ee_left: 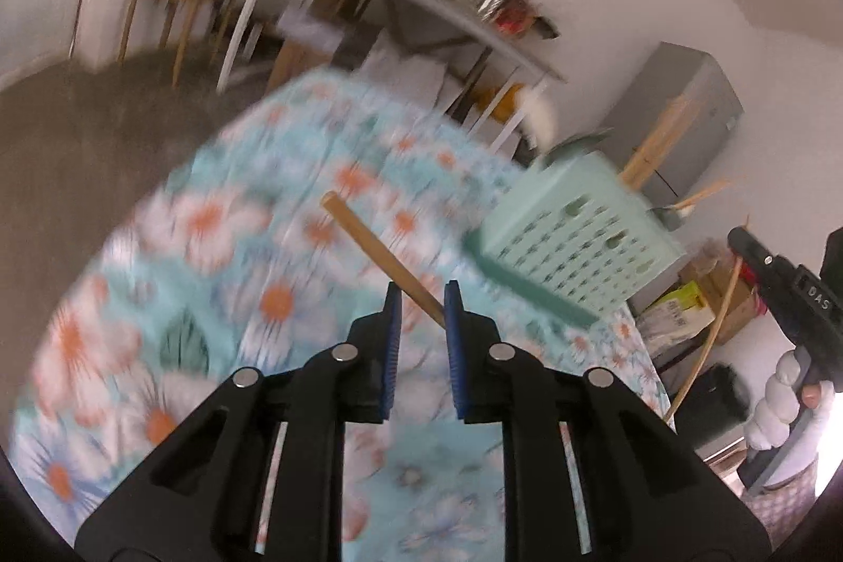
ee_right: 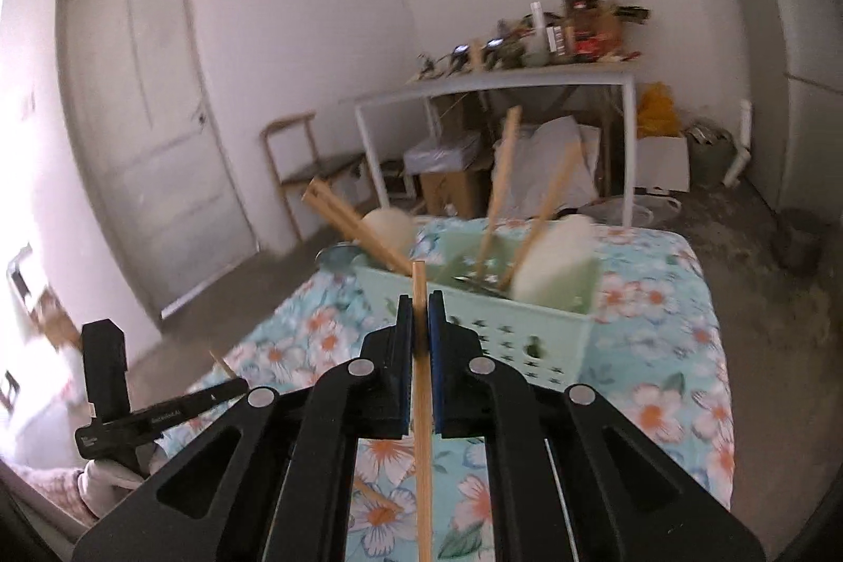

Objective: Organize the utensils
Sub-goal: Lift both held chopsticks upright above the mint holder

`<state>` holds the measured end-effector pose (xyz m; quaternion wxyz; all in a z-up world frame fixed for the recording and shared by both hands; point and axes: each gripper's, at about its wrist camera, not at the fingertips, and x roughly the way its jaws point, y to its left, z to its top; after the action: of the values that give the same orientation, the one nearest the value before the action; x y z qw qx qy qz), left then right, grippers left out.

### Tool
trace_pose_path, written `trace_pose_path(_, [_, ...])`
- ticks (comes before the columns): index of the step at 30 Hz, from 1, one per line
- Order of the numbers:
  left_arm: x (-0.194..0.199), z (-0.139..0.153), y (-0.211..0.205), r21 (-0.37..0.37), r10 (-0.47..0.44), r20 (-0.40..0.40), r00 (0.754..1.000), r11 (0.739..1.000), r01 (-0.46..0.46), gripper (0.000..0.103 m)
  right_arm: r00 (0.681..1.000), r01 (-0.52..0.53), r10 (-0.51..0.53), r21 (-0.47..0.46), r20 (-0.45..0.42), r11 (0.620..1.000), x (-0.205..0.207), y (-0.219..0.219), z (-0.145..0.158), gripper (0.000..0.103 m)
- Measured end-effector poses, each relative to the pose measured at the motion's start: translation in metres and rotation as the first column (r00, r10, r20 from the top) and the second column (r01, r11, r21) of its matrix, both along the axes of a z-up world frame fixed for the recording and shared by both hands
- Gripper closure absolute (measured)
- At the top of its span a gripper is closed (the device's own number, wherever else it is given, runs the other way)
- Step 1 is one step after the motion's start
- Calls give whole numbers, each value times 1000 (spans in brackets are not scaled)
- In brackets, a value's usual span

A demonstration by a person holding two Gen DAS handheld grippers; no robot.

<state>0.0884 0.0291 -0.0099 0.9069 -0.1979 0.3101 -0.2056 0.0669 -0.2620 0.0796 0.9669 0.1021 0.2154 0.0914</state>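
Right gripper [ee_right: 420,304] clamps chopstick [ee_right: 421,404]; basket [ee_right: 527,330] beyond

My basket [ee_right: 527,319] sits on the cloth-covered table [ee_right: 658,298], wooden sticks [ee_right: 500,188] standing in it, a cluttered desk [ee_right: 521,75] behind
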Motion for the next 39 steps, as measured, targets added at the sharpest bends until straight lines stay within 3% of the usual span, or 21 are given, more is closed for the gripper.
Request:
trace_pose_path(5, [-12,49,-32,119,-84,159,984,991,66,93,999,34,-35,43,25,998,-17,-13,-1,97])
trace_pose_path(12, [-18,72,-83,248,-188,219,957,960,132,95,998,51,-52,60,22,997,-26,-12,-13,97])
trace_pose_path(27, [-2,87,-138,362,-238,159,958,917,168,96,994,76,-82,93,65,993,-47,-29,-5,97])
trace_pose_path(39, [-2,91,-154,388,-250,146,957,905,177,97,995,69,-75,99,65,993,-51,-30,0,97])
